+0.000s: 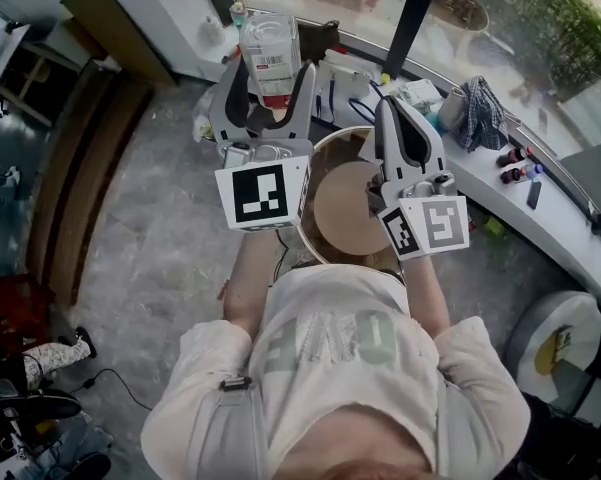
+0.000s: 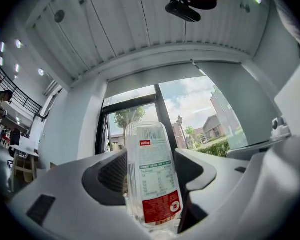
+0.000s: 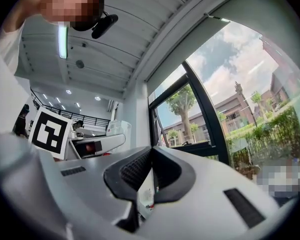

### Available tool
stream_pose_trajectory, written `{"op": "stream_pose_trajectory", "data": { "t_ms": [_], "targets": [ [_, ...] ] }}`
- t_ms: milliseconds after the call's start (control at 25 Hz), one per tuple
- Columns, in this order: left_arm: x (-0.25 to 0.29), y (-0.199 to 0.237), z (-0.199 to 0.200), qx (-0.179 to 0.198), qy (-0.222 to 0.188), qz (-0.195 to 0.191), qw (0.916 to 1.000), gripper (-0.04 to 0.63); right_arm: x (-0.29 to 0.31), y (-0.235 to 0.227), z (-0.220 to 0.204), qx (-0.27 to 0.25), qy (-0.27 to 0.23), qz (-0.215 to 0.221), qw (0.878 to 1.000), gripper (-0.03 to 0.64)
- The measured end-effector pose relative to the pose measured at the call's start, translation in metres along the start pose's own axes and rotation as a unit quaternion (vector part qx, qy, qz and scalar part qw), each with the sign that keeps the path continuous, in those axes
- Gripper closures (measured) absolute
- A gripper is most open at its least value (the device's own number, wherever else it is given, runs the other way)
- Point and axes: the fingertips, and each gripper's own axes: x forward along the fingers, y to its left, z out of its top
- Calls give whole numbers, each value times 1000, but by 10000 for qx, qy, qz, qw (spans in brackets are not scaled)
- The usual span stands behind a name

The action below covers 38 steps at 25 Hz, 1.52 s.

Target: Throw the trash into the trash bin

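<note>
A clear plastic bottle (image 1: 270, 53) with a red and white label is clamped upright in my left gripper (image 1: 269, 73), raised above the floor just left of the bin. In the left gripper view the bottle (image 2: 152, 179) fills the gap of the left gripper (image 2: 150, 164), against ceiling and window. The round trash bin (image 1: 352, 130) with a brown inside stands right in front of the person, below and between both grippers. My right gripper (image 1: 392, 103) is held over the bin's right rim with its jaws together (image 3: 150, 151). A white scrap shows low in their gap; I cannot tell what it is.
A curved white counter (image 1: 540, 218) runs along the window behind the bin, carrying a crumpled cloth (image 1: 480, 113), small bottles (image 1: 515, 156) and a phone (image 1: 533, 193). A wooden bench (image 1: 80, 188) lies at the left. A round white and yellow object (image 1: 560, 343) sits at the right.
</note>
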Motion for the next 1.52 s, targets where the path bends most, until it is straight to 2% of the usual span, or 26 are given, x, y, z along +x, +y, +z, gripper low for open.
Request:
{"op": "stream_pose_trajectory", "data": {
  "t_ms": [160, 320, 520, 720, 920, 1000, 1080, 1160, 1320, 1520],
  "targets": [
    [-13, 12, -13, -4, 99, 161, 9998, 293, 3, 7, -12, 52, 131, 31, 9999, 603],
    [-21, 39, -37, -15, 368, 334, 9988, 293, 15, 17, -37, 163, 398, 89, 9990, 603],
    [-22, 89, -81, -103, 294, 703, 9970, 293, 42, 35, -77, 194, 820, 245, 9961, 603],
    [-15, 133, -171, -43, 747, 1039, 9918, 292, 76, 43, -139, 194, 1296, 389, 9906, 603],
    [-25, 153, -259, 201, 900, 1214, 9883, 291, 99, 70, -231, 119, 1879, 1062, 9764, 603],
    [-36, 156, -307, 102, 1086, 1190, 9869, 291, 99, 76, -269, 185, 2086, 1199, 9705, 603],
    [-48, 161, -364, -9, 1379, 1135, 9839, 291, 97, 78, -309, 279, 2296, 1261, 9647, 603],
    [-58, 167, -414, 56, 1564, 1179, 9806, 293, 93, 78, -346, 407, 2504, 1286, 9587, 603],
    [-87, 170, -490, -115, 1765, 1455, 9734, 293, 73, 75, -407, 601, 2907, 1232, 9470, 603],
    [-112, 170, -574, 33, 2243, 1595, 9614, 291, 47, 71, -466, 616, 3347, 1296, 9313, 603]
  ]
}}
